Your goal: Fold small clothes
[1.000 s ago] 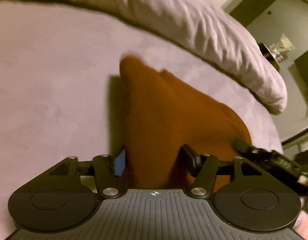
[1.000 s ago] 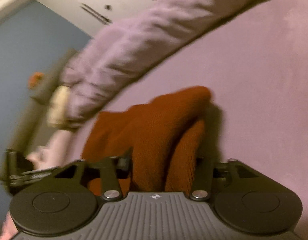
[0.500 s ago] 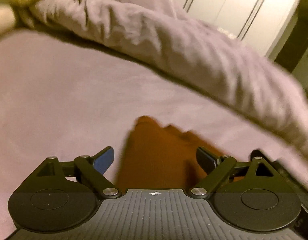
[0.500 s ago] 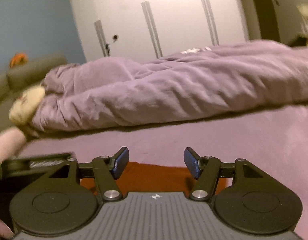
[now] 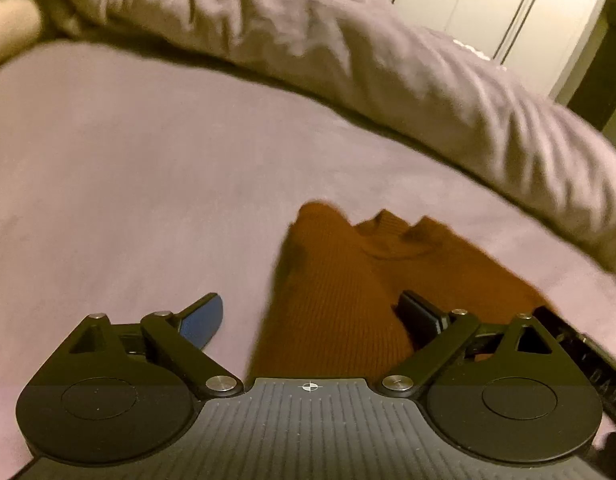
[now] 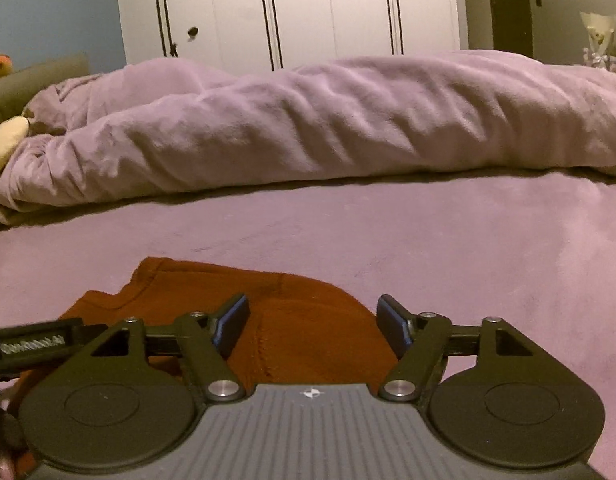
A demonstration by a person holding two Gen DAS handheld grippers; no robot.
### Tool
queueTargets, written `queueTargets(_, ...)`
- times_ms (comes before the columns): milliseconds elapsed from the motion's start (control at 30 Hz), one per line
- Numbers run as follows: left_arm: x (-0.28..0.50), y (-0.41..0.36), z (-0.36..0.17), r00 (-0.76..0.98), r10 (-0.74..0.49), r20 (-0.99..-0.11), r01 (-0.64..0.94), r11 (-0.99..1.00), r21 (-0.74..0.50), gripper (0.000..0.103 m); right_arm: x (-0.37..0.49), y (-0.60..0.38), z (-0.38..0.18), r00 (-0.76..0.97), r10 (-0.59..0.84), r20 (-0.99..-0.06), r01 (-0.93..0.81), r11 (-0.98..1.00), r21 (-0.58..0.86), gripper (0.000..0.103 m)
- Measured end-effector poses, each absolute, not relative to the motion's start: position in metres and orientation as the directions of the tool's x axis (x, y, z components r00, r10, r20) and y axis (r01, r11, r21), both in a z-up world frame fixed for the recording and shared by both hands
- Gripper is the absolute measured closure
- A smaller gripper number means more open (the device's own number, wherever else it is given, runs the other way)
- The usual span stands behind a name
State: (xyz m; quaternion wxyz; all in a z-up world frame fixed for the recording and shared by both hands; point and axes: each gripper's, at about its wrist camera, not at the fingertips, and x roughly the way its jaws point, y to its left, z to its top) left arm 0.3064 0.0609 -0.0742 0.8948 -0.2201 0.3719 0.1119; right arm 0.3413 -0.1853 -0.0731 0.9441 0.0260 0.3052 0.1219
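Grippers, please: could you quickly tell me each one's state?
Left gripper: jaws opening, holding nothing; rust garment between them.
Right gripper: jaws opening, holding nothing.

A bed (image 6: pixel 448 232) covered in a smooth lilac sheet carries everything here. A rust-orange knitted garment (image 5: pixel 348 288) lies on the sheet near its front edge, partly folded over itself with its neckline showing, and flat against the fabric on the side seen from the right wrist (image 6: pixel 308 320). Along the far side a rumpled lilac duvet (image 6: pixel 328 120) is heaped across the whole width, and at its left end a pale cream cushion or soft toy (image 6: pixel 6 140) rests beside it.
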Motion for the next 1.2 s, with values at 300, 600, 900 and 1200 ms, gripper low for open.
queueTargets(300,0.186,0.031,-0.054,0.738,0.047,-0.673,-0.228,0.957,-0.183,0.001,0.210,-0.217,-0.053,0.806,0.261,-0.531,-0.314,0.949,-0.009,0.020)
queueTargets(600,0.187,0.014,-0.046,0.651,0.100,-0.753,-0.150,0.989,0.002,0.000,0.213,-0.224,-0.058,0.720,0.199,-0.665,-0.290,0.957,-0.027,0.004)
queueTargets(900,0.128,0.006,-0.036,0.517,0.032,-0.855,-0.166,0.984,-0.064,0.000,0.139,-0.233,-0.034,0.560,0.179,-0.809,-0.268,0.963,0.027,0.004)
queueTargets(1200,0.105,-0.001,-0.019,0.523,0.042,-0.851,-0.137,0.990,-0.035,0.000,0.105,-0.217,-0.013,0.495,0.126,-0.860,-0.277,0.961,-0.019,0.004)
